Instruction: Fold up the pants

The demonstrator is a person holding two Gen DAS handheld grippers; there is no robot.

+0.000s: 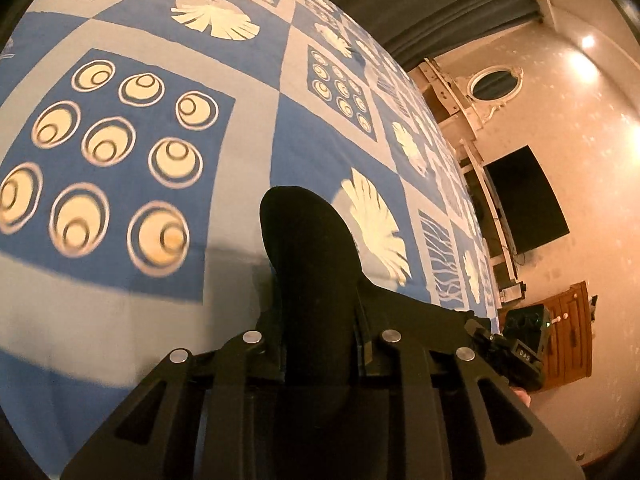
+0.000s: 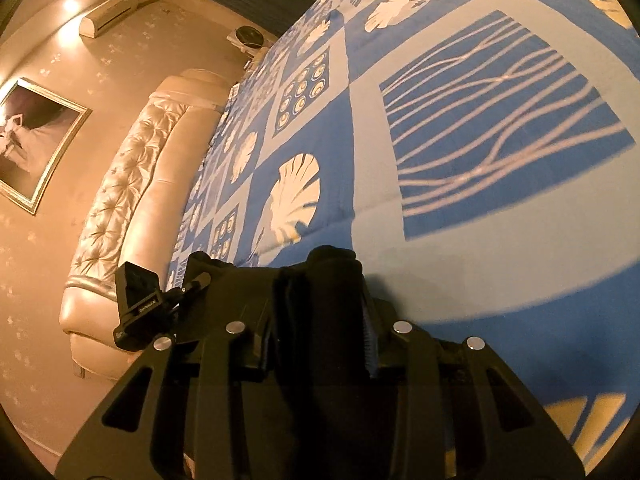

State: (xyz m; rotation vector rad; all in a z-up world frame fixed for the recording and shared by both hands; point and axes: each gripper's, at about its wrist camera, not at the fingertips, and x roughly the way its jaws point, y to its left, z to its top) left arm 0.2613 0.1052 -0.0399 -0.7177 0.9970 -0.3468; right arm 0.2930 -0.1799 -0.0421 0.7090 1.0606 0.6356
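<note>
The black pants (image 1: 308, 248) bulge up between the jaws of my left gripper (image 1: 316, 320), which is shut on the cloth and holds it above the blue patterned bedspread (image 1: 248, 128). In the right wrist view another part of the black pants (image 2: 332, 292) is pinched in my right gripper (image 2: 320, 320), also shut, above the same bedspread (image 2: 372, 152). A strip of black cloth (image 1: 420, 308) runs from the left gripper toward the other gripper's body (image 1: 516, 344). The rest of the pants is hidden below the grippers.
The bed's padded cream headboard (image 2: 132, 200) lies left in the right wrist view, under a framed picture (image 2: 36, 152). A dark TV screen (image 1: 524, 196), a wooden cabinet (image 1: 568, 332) and an oval mirror (image 1: 494, 84) stand past the bed's edge in the left wrist view.
</note>
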